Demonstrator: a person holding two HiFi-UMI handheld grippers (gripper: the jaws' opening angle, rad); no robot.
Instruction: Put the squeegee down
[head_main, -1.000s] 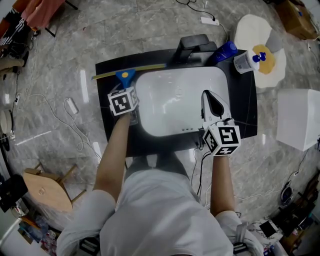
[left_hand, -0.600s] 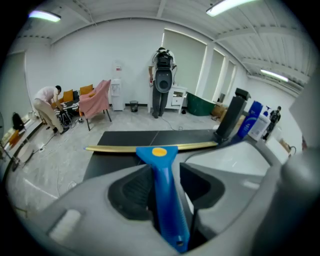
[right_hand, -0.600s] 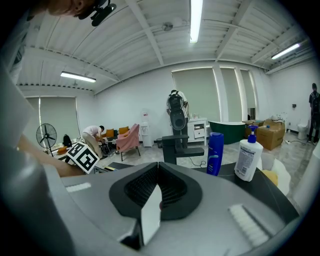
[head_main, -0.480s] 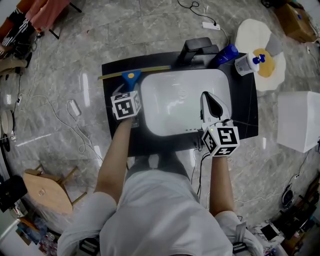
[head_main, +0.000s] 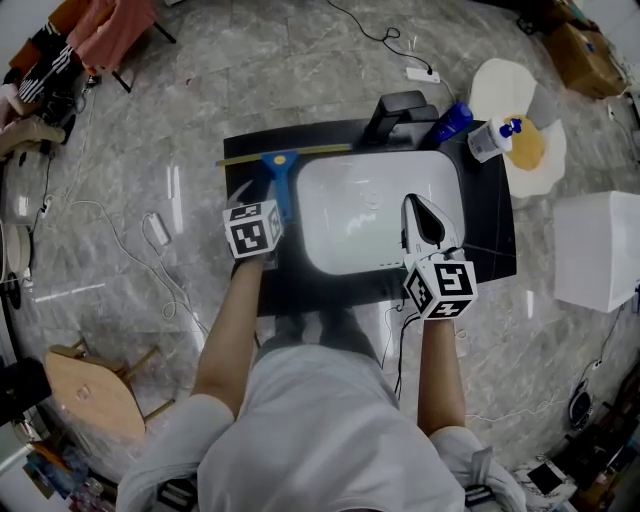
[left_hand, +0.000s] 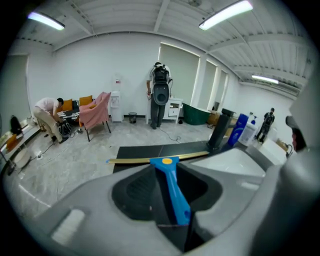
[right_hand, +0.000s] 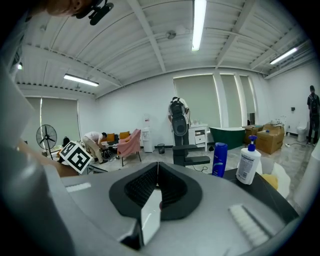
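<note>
Left gripper (left_hand: 167, 175) jaws closing now, gap wide, blue handle in line between them, pads not pressing it. Squeegee (head_main: 281, 170) flat on black counter (head_main: 490, 220), just left of white sink (head_main: 380, 210). Handle points back toward person, yellow blade crosswise along far edge. Right gripper (right_hand: 157, 176) jaws together, empty, above sink's right rim. Black faucet (head_main: 400, 105) behind sink. 2 bottles at far right corner: blue bottle (head_main: 453, 118), white pump bottle (head_main: 490, 135).

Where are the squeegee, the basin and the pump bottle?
squeegee (head_main: 284, 192): head view, on its blue handle.
basin (head_main: 350, 215): head view, on the bare white bowl.
pump bottle (head_main: 487, 143): head view, on its white body.
</note>
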